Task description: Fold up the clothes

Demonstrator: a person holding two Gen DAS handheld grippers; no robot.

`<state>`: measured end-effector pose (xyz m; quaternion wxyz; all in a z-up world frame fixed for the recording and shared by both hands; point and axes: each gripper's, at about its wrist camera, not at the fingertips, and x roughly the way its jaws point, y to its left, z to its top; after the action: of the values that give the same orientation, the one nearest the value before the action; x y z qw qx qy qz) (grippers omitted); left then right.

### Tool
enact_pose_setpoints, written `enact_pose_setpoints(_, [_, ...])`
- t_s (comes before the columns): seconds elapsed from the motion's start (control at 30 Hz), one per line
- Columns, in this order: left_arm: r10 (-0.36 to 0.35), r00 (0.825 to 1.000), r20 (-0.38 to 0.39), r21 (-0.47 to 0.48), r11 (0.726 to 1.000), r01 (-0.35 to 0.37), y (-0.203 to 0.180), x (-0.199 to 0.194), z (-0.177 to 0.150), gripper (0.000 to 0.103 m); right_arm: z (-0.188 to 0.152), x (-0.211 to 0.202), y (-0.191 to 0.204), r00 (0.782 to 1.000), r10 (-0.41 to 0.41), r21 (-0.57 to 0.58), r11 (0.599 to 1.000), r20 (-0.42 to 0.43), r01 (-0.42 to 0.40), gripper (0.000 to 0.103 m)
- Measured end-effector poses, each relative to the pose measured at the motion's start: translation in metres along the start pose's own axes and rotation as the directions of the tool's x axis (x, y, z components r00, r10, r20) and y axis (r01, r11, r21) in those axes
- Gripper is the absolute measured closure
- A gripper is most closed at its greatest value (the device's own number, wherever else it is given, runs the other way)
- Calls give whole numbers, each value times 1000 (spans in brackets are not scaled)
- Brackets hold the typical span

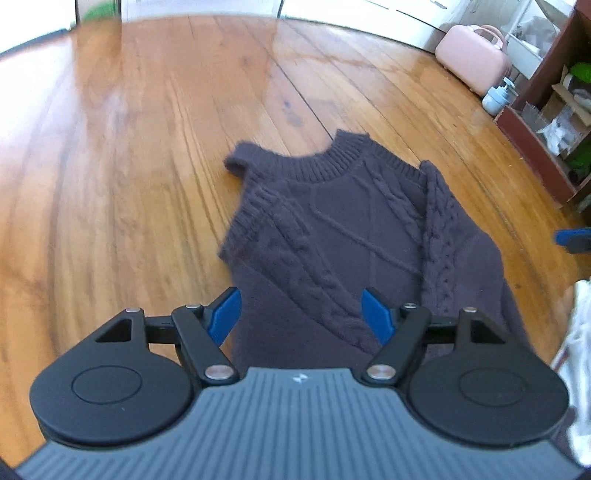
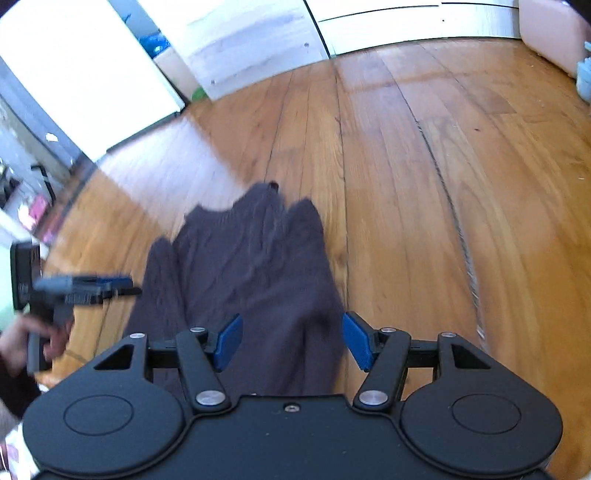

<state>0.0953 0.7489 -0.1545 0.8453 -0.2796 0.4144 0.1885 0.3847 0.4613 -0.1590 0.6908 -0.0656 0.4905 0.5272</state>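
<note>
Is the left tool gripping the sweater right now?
No. In the left wrist view the left tool stands open above the dark sweater, its blue pads apart with nothing pinched between them.

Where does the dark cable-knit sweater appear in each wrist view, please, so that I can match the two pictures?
Left wrist view: the dark cable-knit sweater lies centre frame, ribbed collar at its far end, beyond the open left gripper.
Right wrist view: the sweater lies centre-left, blurred, running under the open right gripper.
Shared landmark: the wooden plank floor beneath it; also the pink case at upper right.
</note>
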Motion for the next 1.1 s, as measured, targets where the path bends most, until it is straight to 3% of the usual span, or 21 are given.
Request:
enact_pose_setpoints(0.1, [8, 1000, 25, 10, 1000, -8, 4, 8, 1, 31, 17, 30, -2, 1000, 3, 36, 999, 3, -3, 37])
enact_pose_setpoints(0.2, [97, 993, 68, 87, 991, -103, 7, 18, -3, 31, 31, 59, -6, 1000, 17, 92, 996, 4, -17, 37])
enact_pose_setpoints(0.23, [99, 993, 69, 90, 990, -105, 11, 21, -5, 31, 34, 67, -9, 1000, 23, 133, 991, 4, -24, 37])
enact_pose_setpoints(0.3, [27, 998, 64, 48, 998, -30, 20, 25, -7, 31, 35, 85, -17, 1000, 24, 208, 978, 6, -25, 37])
enact_pose_setpoints(0.4, [-112, 991, 71, -22, 993, 114, 29, 28, -6, 31, 36, 101, -19, 1000, 0, 203, 979, 9, -2, 37])
enact_pose_setpoints(0.5, [-165, 983, 77, -117, 978, 173, 40, 34, 0, 31, 36, 109, -26, 999, 28, 215, 976, 25, -33, 37])
enact_pose_setpoints(0.63, [-154, 985, 79, -174, 971, 166, 48, 44, 8, 31, 39, 129, -27, 999, 45, 201, 978, 3, -45, 37])
enact_pose_setpoints(0.8, [-142, 984, 105, -185, 970, 160, 42, 55, 16, 31, 51, 151, -12, 999, 38, 83, 996, -8, -38, 37])
enact_pose_setpoints(0.87, [-170, 980, 105, -149, 971, 185, 35, 53, 18, 87, 50, 149, 1, 1000, 10, -1, 1000, 28, -10, 56])
enact_pose_setpoints(0.9, [-193, 974, 121, -118, 971, 207, 30, 48, 18, 87, 49, 147, 8, 999, -6, -48, 999, 51, 8, 82])
enact_pose_setpoints(0.93, [-232, 955, 183, -76, 966, 249, 24, 36, 14, 87, 47, 144, 15, 997, -21, -94, 995, 75, 28, 86])
enact_pose_setpoints(0.97, [-289, 917, 274, -8, 953, 303, 18, 18, 7, 87, 44, 137, 24, 994, -31, -145, 988, 110, 46, 87])
enact_pose_setpoints(1.0, [-322, 895, 308, 69, 946, 317, 8, 3, 2, 87, 38, 123, 34, 989, -28, -188, 981, 143, 55, 87])
enact_pose_setpoints(1.03, [-337, 888, 312, 143, 941, 307, -3, -9, -2, 87, 32, 107, 41, 985, -28, -206, 976, 171, 63, 88])
enact_pose_setpoints(1.1, [-326, 899, 292, 287, 927, 243, -26, -28, -15, 87, 19, 73, 50, 974, -29, -211, 974, 225, 78, 88])
